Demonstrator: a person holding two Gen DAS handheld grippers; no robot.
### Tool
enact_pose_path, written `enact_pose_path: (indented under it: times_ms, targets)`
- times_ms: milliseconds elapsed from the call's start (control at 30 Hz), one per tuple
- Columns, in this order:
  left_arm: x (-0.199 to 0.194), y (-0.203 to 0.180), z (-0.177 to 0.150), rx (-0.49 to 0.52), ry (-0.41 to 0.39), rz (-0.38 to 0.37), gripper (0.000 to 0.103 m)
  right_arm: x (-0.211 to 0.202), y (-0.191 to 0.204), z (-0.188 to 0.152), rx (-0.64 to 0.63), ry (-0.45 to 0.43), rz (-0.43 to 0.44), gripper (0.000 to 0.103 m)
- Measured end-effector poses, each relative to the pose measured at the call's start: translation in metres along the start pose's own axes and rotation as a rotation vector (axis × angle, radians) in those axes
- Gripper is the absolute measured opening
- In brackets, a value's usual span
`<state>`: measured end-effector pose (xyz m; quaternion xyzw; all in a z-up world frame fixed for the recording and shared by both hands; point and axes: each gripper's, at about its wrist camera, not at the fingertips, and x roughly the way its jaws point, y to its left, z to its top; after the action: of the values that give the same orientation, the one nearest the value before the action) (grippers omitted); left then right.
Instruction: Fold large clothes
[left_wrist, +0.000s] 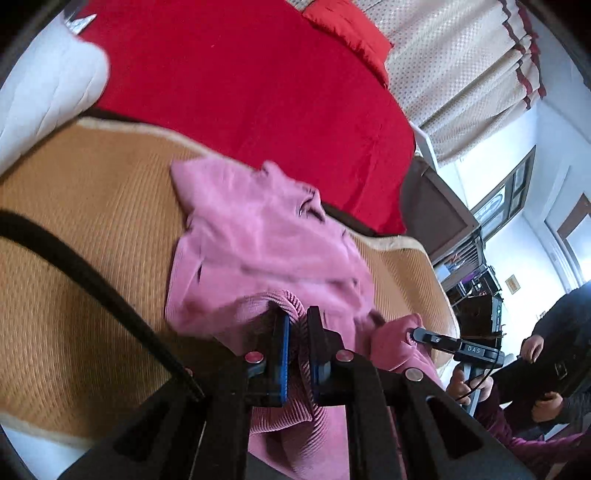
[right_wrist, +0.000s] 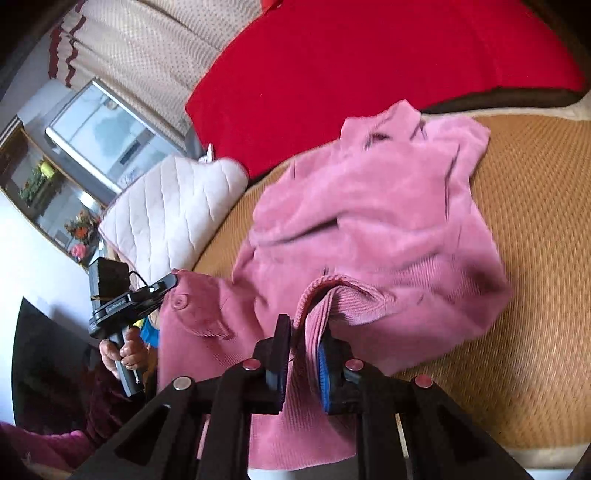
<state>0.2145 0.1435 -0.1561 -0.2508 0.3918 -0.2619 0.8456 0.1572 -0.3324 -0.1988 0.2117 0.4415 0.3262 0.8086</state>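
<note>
A woven tan mat (left_wrist: 92, 229) is spread on a bed beside a red blanket (left_wrist: 258, 74). On the mat lies a pink corduroy garment (left_wrist: 258, 240). Its near hem is pinched by the closed left tool (left_wrist: 297, 325) and right tool (right_wrist: 306, 332), apparently so that it can be lifted for a fold.

- This is a home, most likely a bedroom.
- A bed carries a woven straw mat (left_wrist: 92, 229) with a red blanket (left_wrist: 251, 92) at its far edge.
- A white quilted pillow (right_wrist: 173, 206) lies at the mat's corner.
- Dotted beige curtains (left_wrist: 461, 74) with dark red trim hang behind.
- A cabinet with flowers (right_wrist: 79, 225) stands by the wall.
</note>
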Motion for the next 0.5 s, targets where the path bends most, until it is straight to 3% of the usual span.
enact_pose_path:
  times_ms: [200, 333, 433, 500]
  targets:
    - [0.013, 0.005, 0.063, -0.028, -0.029, 0.009, 0.009, -0.005, -0.013, 0.067, 0.081, -0.151, -0.010, 0.010]
    - [0.041, 0.022, 0.112, -0.086, -0.048, 0.028, 0.010, -0.010, -0.063, 0.115, 0.217, -0.267, -0.028, 0.010]
    - [0.091, 0.041, 0.145, -0.117, -0.050, 0.103, 0.014, 0.008, -0.109, 0.142, 0.350, -0.328, -0.066, 0.010]
    - [0.118, 0.062, 0.154, -0.193, -0.047, 0.168, 0.019, 0.022, -0.141, 0.147, 0.430, -0.370, -0.098, 0.011]
